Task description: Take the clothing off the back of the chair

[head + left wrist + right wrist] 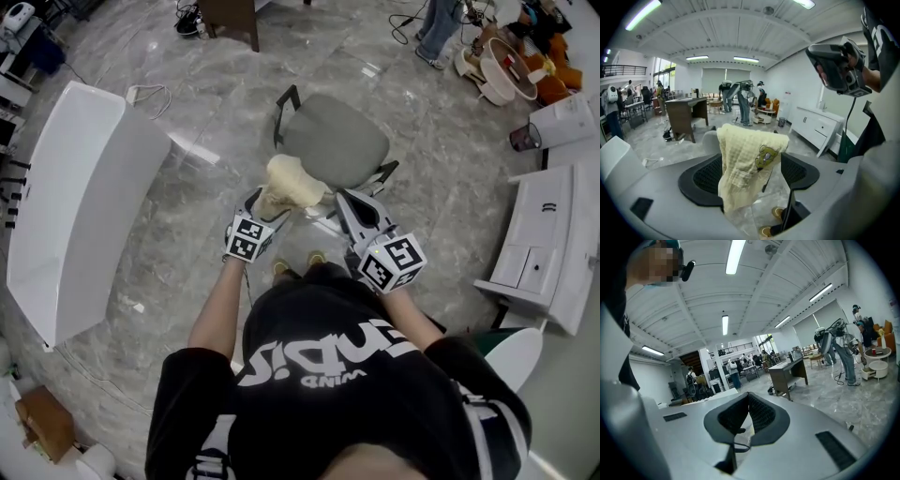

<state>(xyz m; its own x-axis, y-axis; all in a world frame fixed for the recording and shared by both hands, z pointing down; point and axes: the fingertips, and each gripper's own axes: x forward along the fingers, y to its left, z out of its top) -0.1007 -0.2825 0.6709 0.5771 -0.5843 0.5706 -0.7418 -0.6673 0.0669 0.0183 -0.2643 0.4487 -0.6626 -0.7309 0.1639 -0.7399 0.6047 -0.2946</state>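
A long white worktop [82,192] stands well to the left of the chair [336,141], apart from it on the grey marble floor [202,84]. At the chair's near edge, on its left side, the left gripper [260,208] is held up to the back. Its jaws stand wide apart with the clothing [292,180] hanging between them, and neither pad clearly presses on the cloth. The clothing is a pale yellow waffle-weave piece with a small green patch. It is draped over the top of the chair's back and falls down the near side, so it has not yet been lifted off. The grey seat lies just beyond it, with black armrests on both sides. On the chair's near right side, just beside the clothing, the right gripper [356,206] points toward the seat. Its jaws are drawn together to a thin slit, and nothing can be made out between them. A white cabinet [551,246] stands well to the right of the chair.
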